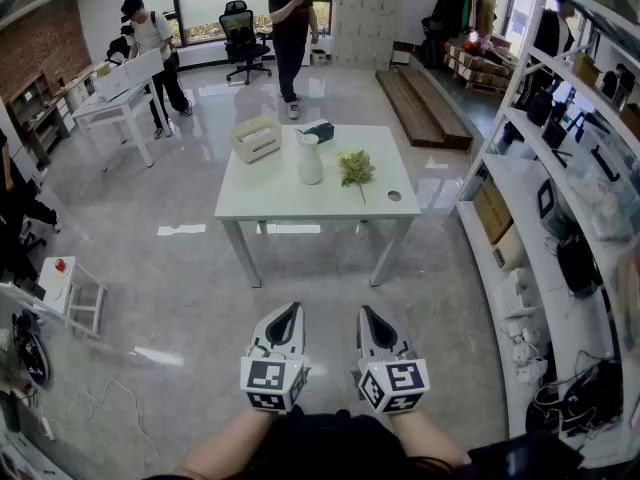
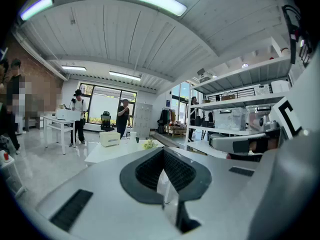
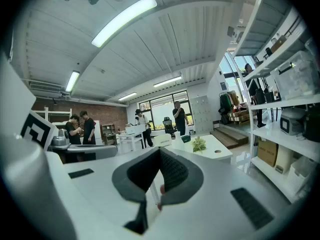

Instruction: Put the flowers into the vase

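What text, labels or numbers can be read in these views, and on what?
None can be read.
Cubes on left gripper and right gripper: square marker patterns only, no letters.
Cardboard boxes on the shelf: any print is too small to read.
Teal box on the table: too small to read.

All three views face the far white table (image 1: pixel 285 200).
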`<state>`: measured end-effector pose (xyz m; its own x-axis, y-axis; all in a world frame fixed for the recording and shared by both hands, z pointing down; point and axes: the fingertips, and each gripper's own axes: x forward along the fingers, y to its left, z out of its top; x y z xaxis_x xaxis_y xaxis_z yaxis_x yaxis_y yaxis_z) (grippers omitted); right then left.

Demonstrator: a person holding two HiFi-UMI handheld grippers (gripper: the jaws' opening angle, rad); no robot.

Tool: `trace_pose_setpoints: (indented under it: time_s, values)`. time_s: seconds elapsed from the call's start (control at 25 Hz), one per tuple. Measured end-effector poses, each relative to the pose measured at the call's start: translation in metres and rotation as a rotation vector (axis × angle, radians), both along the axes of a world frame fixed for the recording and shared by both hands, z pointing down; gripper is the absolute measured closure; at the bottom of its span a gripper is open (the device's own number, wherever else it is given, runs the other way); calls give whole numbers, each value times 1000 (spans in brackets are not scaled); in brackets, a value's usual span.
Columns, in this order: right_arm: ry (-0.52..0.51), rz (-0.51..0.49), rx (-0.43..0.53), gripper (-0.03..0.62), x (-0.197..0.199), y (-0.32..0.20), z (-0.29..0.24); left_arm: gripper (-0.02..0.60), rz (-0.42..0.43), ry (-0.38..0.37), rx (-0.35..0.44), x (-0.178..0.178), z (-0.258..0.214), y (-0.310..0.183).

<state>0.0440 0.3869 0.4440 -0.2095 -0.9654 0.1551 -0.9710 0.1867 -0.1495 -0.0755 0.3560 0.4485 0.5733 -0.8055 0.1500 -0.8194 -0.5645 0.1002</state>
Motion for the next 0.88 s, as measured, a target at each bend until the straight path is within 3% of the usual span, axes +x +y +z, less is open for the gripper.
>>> trace_pose_setpoints:
  time_s: [0.88]
  values:
    - [-66, -40, -42, 591, -19, -15, 12, 578, 14, -2, -27, -13, 14, -10]
